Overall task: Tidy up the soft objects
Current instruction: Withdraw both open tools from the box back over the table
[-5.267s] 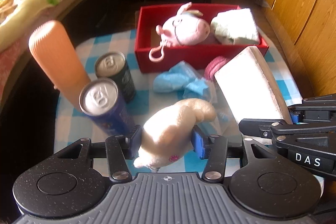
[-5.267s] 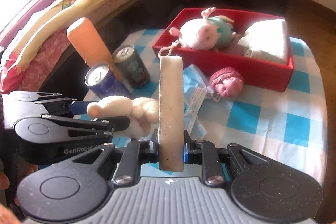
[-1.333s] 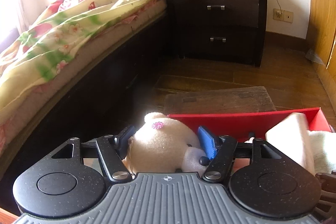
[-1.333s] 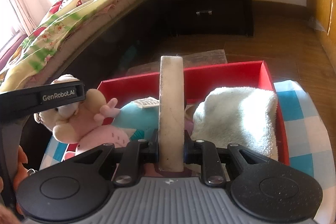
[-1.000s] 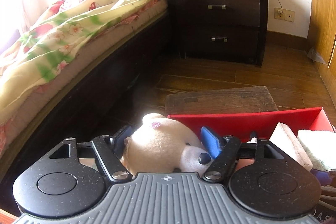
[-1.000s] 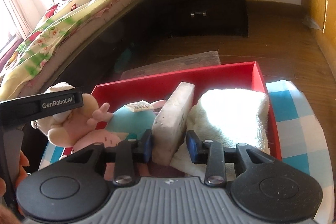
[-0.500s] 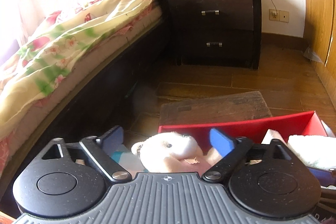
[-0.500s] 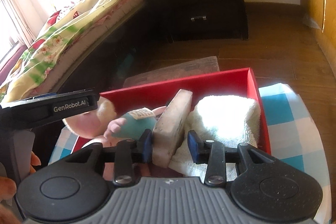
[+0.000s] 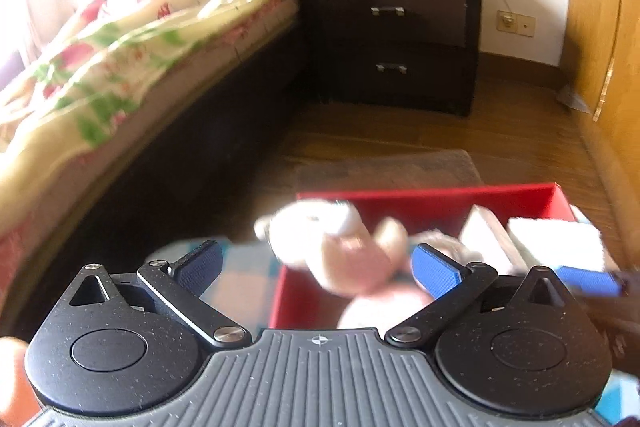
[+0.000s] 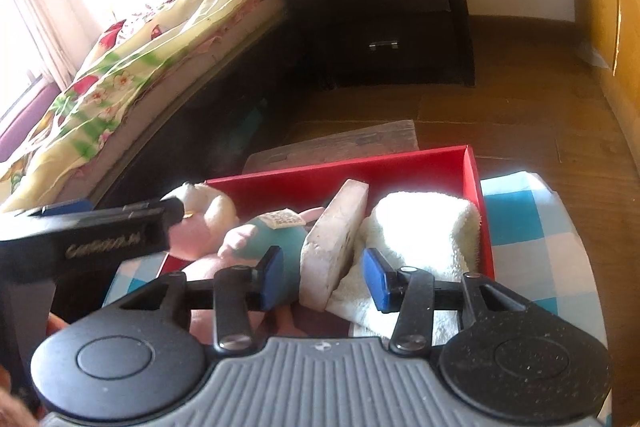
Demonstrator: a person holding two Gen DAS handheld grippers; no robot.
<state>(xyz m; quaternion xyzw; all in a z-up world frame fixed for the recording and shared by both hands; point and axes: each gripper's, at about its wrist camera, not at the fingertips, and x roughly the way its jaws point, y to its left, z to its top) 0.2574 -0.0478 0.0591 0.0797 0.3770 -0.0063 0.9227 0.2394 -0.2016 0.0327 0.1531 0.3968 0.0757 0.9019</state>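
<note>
A red box (image 10: 474, 187) sits on a blue-checked cloth. In it lie a cream plush toy (image 10: 208, 205), a pink and teal plush pig (image 10: 256, 239), a beige sponge block (image 10: 336, 235) leaning on edge, and a white towel (image 10: 428, 227). My right gripper (image 10: 324, 279) is open, its blue pads either side of the sponge without touching it. My left gripper (image 9: 316, 267) is open and empty, just before the box; the cream plush (image 9: 332, 243) lies blurred beyond it in the red box (image 9: 440, 199). The left gripper also shows in the right wrist view (image 10: 100, 227).
A bed with a floral blanket (image 10: 140, 47) runs along the left. A dark nightstand (image 10: 392, 11) stands behind. A wooden board (image 10: 340, 143) lies on the floor beyond the box. A wooden wardrobe (image 9: 600, 27) is at the right. The checked cloth (image 10: 528, 227) shows right of the box.
Both grippers have opened wider and drawn back. The cream plush and the sponge lie released in the red box.
</note>
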